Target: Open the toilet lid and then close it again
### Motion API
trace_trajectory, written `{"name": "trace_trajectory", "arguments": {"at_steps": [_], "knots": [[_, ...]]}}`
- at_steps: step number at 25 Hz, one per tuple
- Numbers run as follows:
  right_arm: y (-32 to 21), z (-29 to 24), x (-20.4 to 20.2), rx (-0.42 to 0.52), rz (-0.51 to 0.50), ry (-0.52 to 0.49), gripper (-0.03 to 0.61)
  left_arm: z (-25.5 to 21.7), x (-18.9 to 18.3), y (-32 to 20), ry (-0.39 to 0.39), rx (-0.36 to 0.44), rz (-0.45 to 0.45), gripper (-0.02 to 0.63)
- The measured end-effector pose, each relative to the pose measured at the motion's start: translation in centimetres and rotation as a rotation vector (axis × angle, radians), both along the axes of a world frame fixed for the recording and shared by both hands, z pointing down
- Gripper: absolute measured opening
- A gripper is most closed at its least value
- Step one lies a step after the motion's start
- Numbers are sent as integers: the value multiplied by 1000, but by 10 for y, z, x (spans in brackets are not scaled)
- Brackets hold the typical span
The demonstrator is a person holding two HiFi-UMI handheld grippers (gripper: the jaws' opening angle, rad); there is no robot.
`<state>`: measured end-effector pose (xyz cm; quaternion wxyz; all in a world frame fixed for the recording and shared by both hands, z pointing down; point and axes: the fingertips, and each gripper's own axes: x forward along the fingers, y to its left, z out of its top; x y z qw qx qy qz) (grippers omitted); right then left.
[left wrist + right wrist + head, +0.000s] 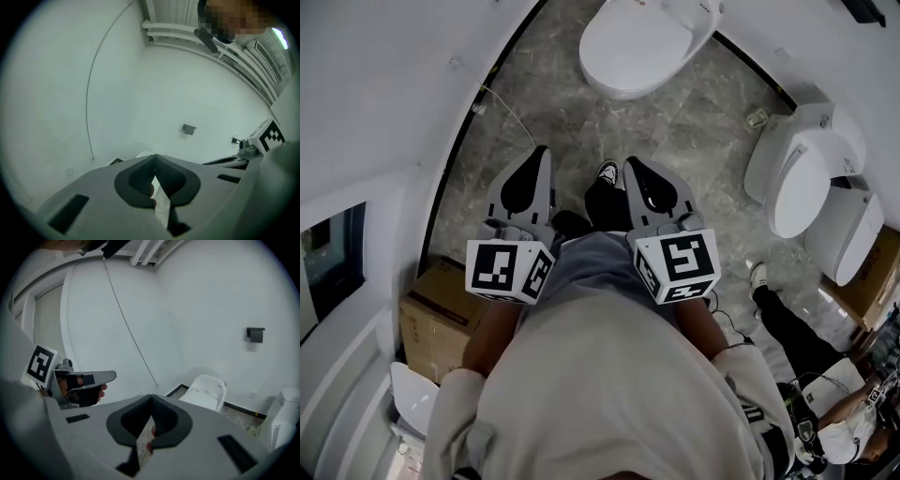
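Closest in, the left gripper (pixel 543 153) and the right gripper (pixel 631 163) sit side by side in front of the person's chest, both pointing ahead and a little down. Left fingers (pixel 137 182): tips pressed together, nothing between them. Right fingers (pixel 165 420): same story, tips meeting, nothing held.

Down at the left, against the wall, a brown cardboard box (pixel 439 314) stands on the grey marbled floor (pixel 581 122). Its top is shut, so what's inside can't be seen. A second cardboard box (pixel 870 279) peeks in at the right edge, and its contents can't be made out either. In front of it, another person's leg (pixel 787 323) stretches across the floor.

Further out on the right, more white toilets (pixel 802 173) stand along the wall.

And straight ahead, the toilet (pixel 206 392), its toilet lid (pixel 628 45) down. It lies beyond both pairs of fingertips, well apart from them, with bare floor between.
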<state>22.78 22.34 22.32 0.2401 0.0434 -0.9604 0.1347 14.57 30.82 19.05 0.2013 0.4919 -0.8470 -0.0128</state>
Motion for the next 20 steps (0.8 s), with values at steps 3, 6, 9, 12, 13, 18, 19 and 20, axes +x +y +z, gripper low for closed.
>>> {"name": "trace_trajectory", "arguments": {"at_steps": [3, 6, 9, 12, 13, 18, 19, 20], "knots": [[-18, 2, -10, -6, 22, 3, 9, -2, -14, -18, 1, -4, 16, 3], [-35, 4, -14, -10, 45, 7, 9, -1, -22, -37, 6, -4, 39, 3], [-52, 5, -20, -13, 74, 8, 9, -3, -29, -56, 10, -2, 66, 3], [-67, 5, -29, -15, 113, 12, 9, -2, -41, -74, 19, -2, 101, 3], [-71, 5, -31, -15, 130, 15, 9, 0, -45, -81, 24, -3, 117, 3], [-97, 7, -51, -17, 207, 31, 9, 4, -75, -116, 33, -9, 196, 2], [-102, 7, -57, -19, 226, 36, 9, 4, -83, -123, 36, -10, 213, 3], [-106, 7, -63, -19, 243, 42, 9, 5, -92, -130, 38, -12, 230, 3]]}}
